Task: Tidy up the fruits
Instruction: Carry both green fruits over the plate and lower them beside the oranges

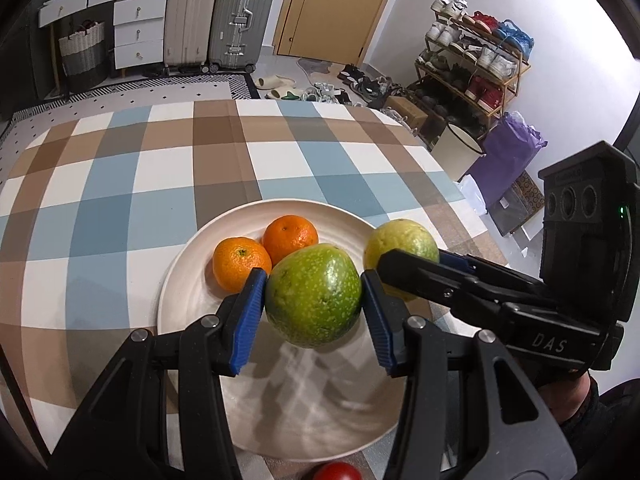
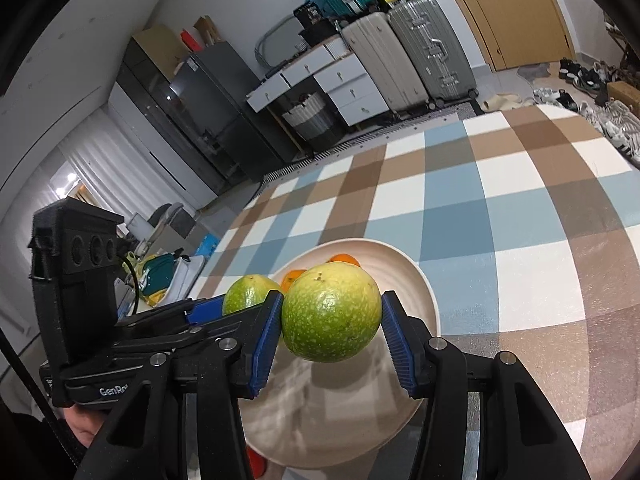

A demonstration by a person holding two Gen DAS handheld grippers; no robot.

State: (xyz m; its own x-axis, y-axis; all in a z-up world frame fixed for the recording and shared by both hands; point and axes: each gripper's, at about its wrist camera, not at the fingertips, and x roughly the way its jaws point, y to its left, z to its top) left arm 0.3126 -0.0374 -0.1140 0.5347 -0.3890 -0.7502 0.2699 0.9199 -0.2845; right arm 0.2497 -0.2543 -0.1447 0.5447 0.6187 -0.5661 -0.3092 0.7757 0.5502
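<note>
My left gripper [image 1: 313, 294] is shut on a green speckled fruit [image 1: 313, 295] and holds it above the cream plate [image 1: 180, 292]. Two oranges [image 1: 241, 264] [image 1: 290, 238] lie on the plate's far side. My right gripper [image 2: 331, 320] is shut on a yellow-green fruit [image 2: 331, 312] over the same plate [image 2: 416, 276]. In the left wrist view that fruit [image 1: 400, 240] and the right gripper [image 1: 404, 276] sit just right of mine. In the right wrist view the left gripper's fruit [image 2: 248, 294] shows at left, with the oranges [image 2: 344, 258] partly hidden behind.
The plate rests on a checked tablecloth [image 1: 240, 160]. A red fruit [image 1: 336, 472] lies at the near edge below the plate; it also shows in the right wrist view [image 2: 256, 462]. Suitcases [image 1: 240, 16], drawers and a shoe rack [image 1: 472, 60] stand beyond the table.
</note>
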